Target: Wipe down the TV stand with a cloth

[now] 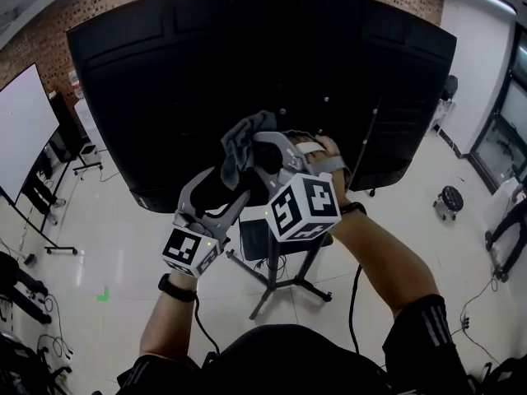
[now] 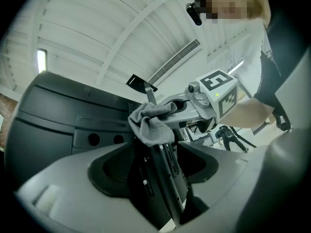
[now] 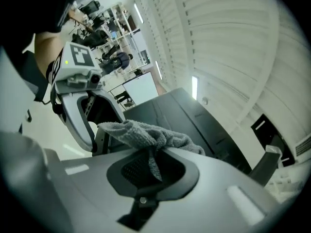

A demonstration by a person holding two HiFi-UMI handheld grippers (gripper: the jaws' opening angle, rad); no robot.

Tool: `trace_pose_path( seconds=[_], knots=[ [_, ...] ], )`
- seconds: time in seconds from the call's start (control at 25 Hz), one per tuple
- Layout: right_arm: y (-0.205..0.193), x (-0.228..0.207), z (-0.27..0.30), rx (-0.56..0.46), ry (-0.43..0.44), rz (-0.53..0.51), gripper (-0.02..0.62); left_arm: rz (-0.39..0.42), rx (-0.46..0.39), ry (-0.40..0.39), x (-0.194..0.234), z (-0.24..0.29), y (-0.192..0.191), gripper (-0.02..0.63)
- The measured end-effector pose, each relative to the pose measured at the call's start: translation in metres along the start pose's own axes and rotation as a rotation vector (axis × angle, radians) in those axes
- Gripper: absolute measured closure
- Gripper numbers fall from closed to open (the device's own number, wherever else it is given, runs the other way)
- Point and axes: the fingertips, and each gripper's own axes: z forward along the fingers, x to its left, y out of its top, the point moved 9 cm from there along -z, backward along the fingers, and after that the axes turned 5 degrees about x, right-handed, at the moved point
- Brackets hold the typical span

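A grey cloth [image 1: 245, 142] is bunched between my two grippers, in front of the black back of the TV [image 1: 165, 81]. My left gripper [image 1: 234, 173] points up at it; in the left gripper view its dark fingers [image 2: 163, 164] are pressed together, and the cloth [image 2: 149, 126] sits on their tips. My right gripper [image 1: 265, 144] comes in from the right, and the cloth [image 3: 146, 132] drapes across its jaws and hangs into the gap. The TV stand's dark legs [image 1: 284, 282] show on the floor below my hands. Both sets of fingertips are hidden by the cloth.
A whiteboard on a wheeled frame [image 1: 20, 130] stands at the left. At the right a round stool [image 1: 450, 199] sits on the pale floor. Cables [image 1: 356, 299] trail from the stand's base. A glass door [image 1: 502, 142] is at the far right.
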Motion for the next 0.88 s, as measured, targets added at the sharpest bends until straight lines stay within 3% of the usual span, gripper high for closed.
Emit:
trace_pose_path(
  seconds=[0.32, 0.56, 0.76, 0.88],
  knots=[
    [-0.043, -0.064, -0.031, -0.203, 0.098, 0.379, 0.565, 0.047, -0.017, 0.036, -0.016, 0.014, 0.018, 0.295],
    [-0.081, -0.104, -0.019, -0.277, 0.197, 0.606, 0.565, 0.044, -0.021, 0.045, -0.032, 0.031, 0.034, 0.295],
    [-0.101, -0.106, 0.004, -0.271, 0.318, 0.698, 0.565, 0.072, -0.028, 0.072, -0.042, 0.043, 0.038, 0.295],
    [-0.109, -0.097, 0.007, -0.291, 0.366, 0.712, 0.565, 0.077, 0.025, 0.088, -0.050, 0.043, 0.037, 0.296]
  ],
)
